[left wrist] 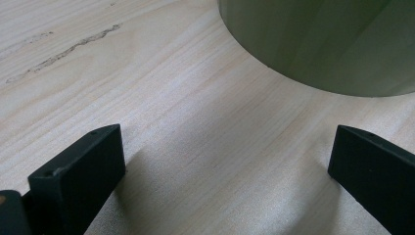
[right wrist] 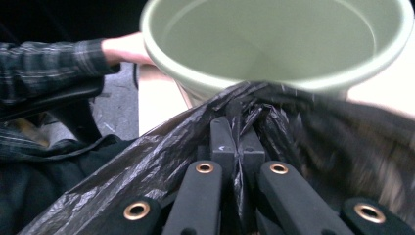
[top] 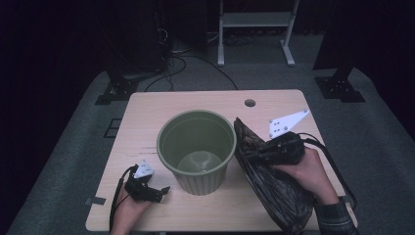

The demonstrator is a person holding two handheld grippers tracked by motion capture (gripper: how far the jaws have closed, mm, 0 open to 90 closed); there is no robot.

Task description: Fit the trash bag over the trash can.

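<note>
A pale green plastic bin (top: 196, 149) stands upright and empty in the middle of the wooden table (top: 147, 112). To its right hangs a crumpled black plastic bag (top: 274, 188), lifted beside the bin's rim. My right gripper (top: 254, 152) is shut on the bag's upper edge; in the right gripper view the bag (right wrist: 147, 161) is pinched between the closed jaws just below the bin's rim (right wrist: 274, 78). My left gripper (top: 161, 192) rests low on the table at the bin's front left, jaws open and nothing between them. The bin's wall (left wrist: 323, 44) rises just ahead of it.
A small round hole (top: 250, 103) sits in the table near its far edge. Dark stands, cables and a white frame (top: 254, 29) stand on the floor beyond the table. A dark scuff marks the wood (left wrist: 63, 51) left of the bin.
</note>
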